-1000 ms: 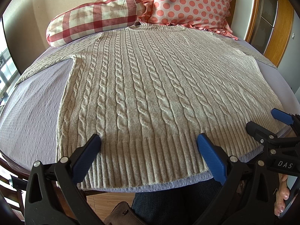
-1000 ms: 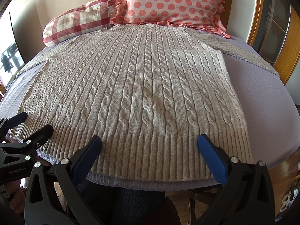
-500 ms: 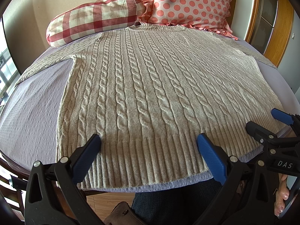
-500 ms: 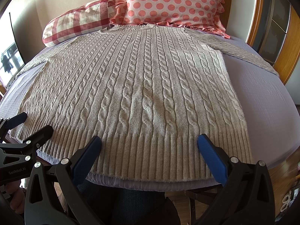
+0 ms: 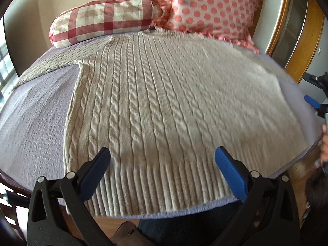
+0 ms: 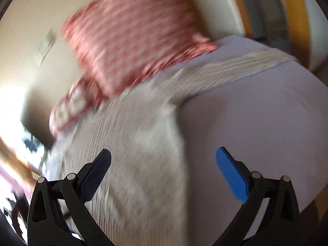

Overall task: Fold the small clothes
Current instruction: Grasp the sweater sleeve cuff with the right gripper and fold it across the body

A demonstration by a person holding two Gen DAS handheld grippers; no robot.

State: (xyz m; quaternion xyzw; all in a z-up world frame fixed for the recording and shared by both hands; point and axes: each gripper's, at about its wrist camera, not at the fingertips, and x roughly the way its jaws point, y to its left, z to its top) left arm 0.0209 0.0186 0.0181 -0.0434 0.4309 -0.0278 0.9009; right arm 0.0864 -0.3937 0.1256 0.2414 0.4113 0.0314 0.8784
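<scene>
While sweater [image 5: 164, 106] lies flat on bed [image 5: 37, 112], both claws gape empty: left gripper [image 5: 163, 165] over hem, right gripper [image 6: 164, 164] near side edge. Advice: pinch sleeve [image 6: 235, 65] cleanly, fold inward.

This is a bedroom in a home. A bed [image 5: 30, 127] has a purple sheet, a checked pillow [image 5: 102, 20] and a spotty pillow [image 5: 213, 6] by the wall.
</scene>
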